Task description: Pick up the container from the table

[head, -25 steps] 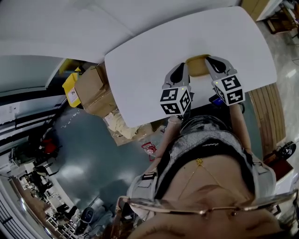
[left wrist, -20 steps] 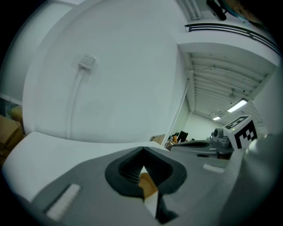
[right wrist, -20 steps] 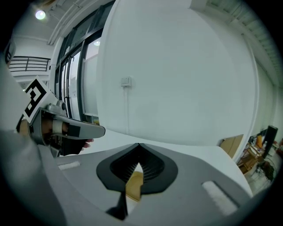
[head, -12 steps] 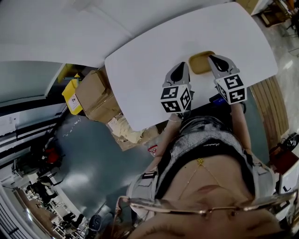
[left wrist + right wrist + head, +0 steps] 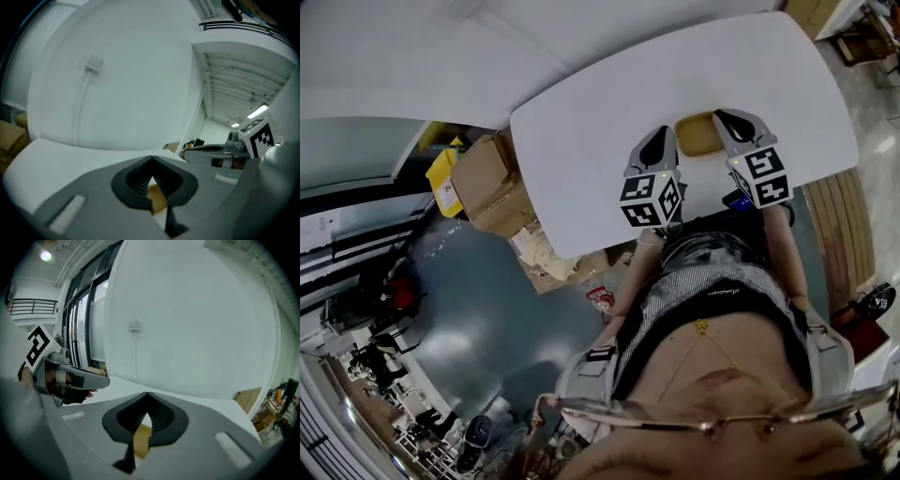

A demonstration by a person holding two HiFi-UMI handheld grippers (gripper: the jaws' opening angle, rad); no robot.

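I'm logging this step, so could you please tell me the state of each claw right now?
Left claw: closed, holding nothing.
Right claw: closed, holding nothing.
The container sits on the table between them.

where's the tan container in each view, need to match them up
Head view: the container is upper centre-right on the white table, between the left gripper and the right gripper.
Left gripper view: low centre, a tan sliver between the jaws.
Right gripper view: low centre, a tan strip between the jaws.
Shared landmark: the white table under it in all three.
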